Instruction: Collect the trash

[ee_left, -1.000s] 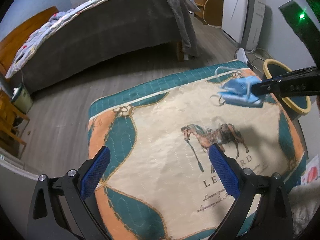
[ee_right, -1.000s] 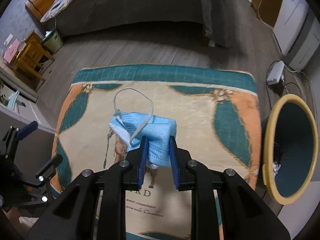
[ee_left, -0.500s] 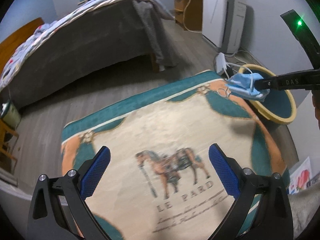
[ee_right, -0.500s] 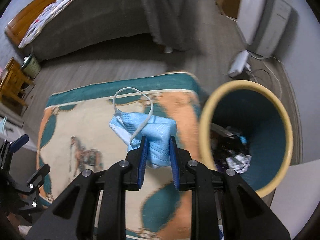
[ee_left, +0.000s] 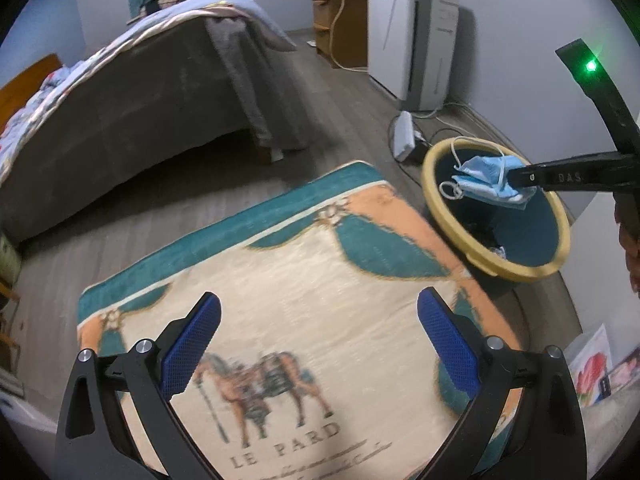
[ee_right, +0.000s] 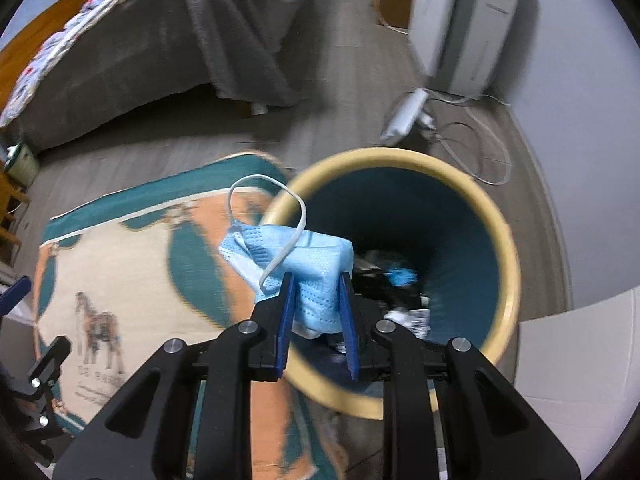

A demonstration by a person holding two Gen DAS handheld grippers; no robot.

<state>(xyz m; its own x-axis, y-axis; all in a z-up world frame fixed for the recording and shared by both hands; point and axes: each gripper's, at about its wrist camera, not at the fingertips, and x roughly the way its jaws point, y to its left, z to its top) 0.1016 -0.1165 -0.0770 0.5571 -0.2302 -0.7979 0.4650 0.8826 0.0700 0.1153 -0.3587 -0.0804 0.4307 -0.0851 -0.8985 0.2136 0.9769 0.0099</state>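
Observation:
My right gripper [ee_right: 316, 280] is shut on a crumpled blue face mask [ee_right: 304, 256] with white ear loops. It holds the mask above the near left rim of a round bin [ee_right: 508, 264] with a yellow rim and a dark teal inside. Some trash lies at the bin's bottom. In the left wrist view the mask [ee_left: 486, 178] hangs over the bin [ee_left: 444, 220], pinched by the right gripper [ee_left: 520, 182]. My left gripper [ee_left: 318, 340] is open and empty above a rug [ee_left: 304, 264] with a horse picture.
A bed [ee_left: 132, 92] with a grey cover stands beyond the rug. A white appliance [ee_left: 412, 40] stands by the far wall, with a white power strip [ee_left: 402, 134] and cables on the floor behind the bin. A wooden cabinet [ee_left: 340, 28] stands beside the appliance.
My right gripper has carried the mask from over the rug to the right, to above the bin's rim. The left gripper has stayed open while its view swung right.

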